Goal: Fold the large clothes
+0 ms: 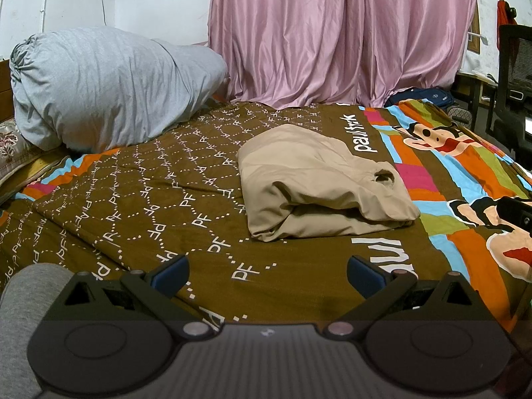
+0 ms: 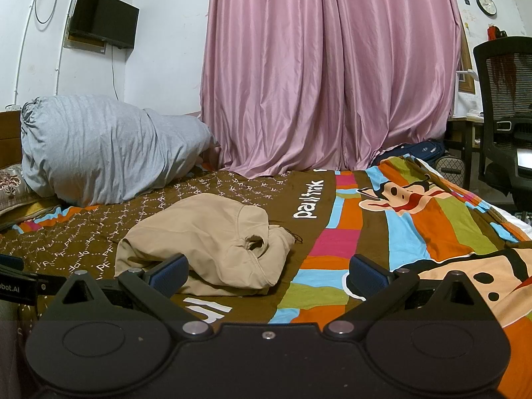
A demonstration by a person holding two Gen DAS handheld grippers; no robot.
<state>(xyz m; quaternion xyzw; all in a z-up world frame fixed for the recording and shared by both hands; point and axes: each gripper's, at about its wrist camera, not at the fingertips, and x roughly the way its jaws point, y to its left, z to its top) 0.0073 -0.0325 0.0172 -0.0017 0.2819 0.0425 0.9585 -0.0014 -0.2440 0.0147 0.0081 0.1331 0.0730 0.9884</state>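
On the patterned bedspread (image 1: 139, 179) a folded beige garment (image 1: 319, 179) lies, perhaps trousers. Left gripper (image 1: 267, 274) and right gripper (image 2: 267, 274) hover near it, jaws apart, empty.

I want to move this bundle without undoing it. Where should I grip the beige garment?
Probably the thick folded edge of the beige garment nearest the left tool, approached from the front. Its layers are stacked there; the top lies loose and puckered.
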